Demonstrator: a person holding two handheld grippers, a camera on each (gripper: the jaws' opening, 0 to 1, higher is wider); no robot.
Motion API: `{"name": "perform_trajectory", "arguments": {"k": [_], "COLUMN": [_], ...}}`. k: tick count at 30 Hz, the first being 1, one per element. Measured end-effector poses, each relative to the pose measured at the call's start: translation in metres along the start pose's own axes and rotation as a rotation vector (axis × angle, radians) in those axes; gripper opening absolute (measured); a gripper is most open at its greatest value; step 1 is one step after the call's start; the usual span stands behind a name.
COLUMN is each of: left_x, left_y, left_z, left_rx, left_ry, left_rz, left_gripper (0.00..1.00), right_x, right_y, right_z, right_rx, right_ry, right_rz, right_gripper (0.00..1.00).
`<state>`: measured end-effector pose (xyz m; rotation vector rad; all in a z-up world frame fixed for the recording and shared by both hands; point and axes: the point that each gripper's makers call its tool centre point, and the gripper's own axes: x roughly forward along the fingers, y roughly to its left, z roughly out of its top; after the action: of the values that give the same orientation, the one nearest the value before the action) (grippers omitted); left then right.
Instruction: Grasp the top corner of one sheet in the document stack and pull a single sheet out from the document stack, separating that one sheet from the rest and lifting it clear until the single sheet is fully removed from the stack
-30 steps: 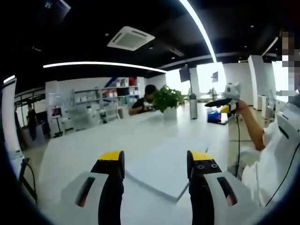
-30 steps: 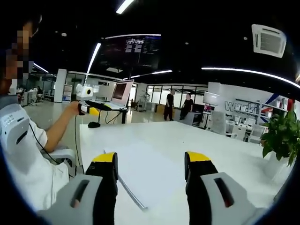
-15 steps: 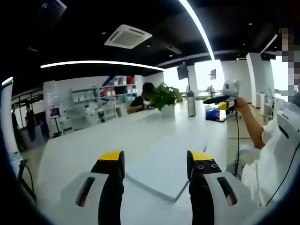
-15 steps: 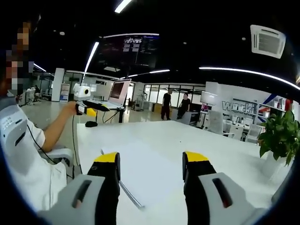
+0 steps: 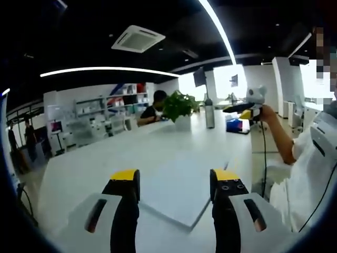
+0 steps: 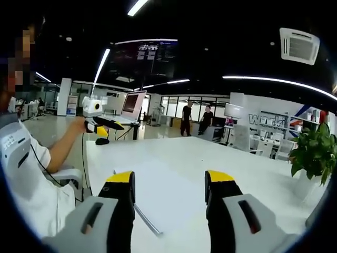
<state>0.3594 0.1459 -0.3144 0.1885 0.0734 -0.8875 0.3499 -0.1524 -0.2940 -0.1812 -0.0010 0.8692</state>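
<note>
Both claws, left (image 5: 175,179) and right (image 6: 169,181), held apart above the paper stack (image 5: 176,187) on the white counter (image 5: 105,158), gripping nothing.

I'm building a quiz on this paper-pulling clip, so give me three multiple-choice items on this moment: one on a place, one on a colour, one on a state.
1. Where does the document stack lie?
A. Flat on the white table
B. On a chair
C. Gripped in the right gripper

2. What colour are the tips of the left gripper fingers?
A. Red
B. Yellow
C. Green

3. What state are both grippers in?
A. Shut on a sheet
B. Open, holding nothing
C. Shut on the potted plant

Answers: 1 A, the stack rests flat on the tabletop between and beyond the fingers in both views. 2 B, both fingers end in yellow caps. 3 B, a wide gap shows between each pair of fingers, with nothing pinched.
</note>
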Motion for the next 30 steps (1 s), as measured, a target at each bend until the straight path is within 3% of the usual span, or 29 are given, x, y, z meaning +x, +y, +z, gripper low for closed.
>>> {"name": "perform_trajectory", "arguments": {"k": [19,30], "left_x": [0.025,0.043], "left_y": [-0.021,-0.034], "left_z": [-0.004,-0.016], "left_rx": [0.021,0.040], "left_ry": [0.001,0.020], "left_rz": [-0.056,-0.087], "left_gripper": [0.53,0.53], "right_x": [0.001,-0.001], "right_y": [0.007,0.009], "right_z": [0.000,-0.003], "right_rx": [-0.031,-0.029], "right_ry": [0.009,0.015], "right_rz": [0.019,0.017], "right_gripper": [0.52,0.52]}}
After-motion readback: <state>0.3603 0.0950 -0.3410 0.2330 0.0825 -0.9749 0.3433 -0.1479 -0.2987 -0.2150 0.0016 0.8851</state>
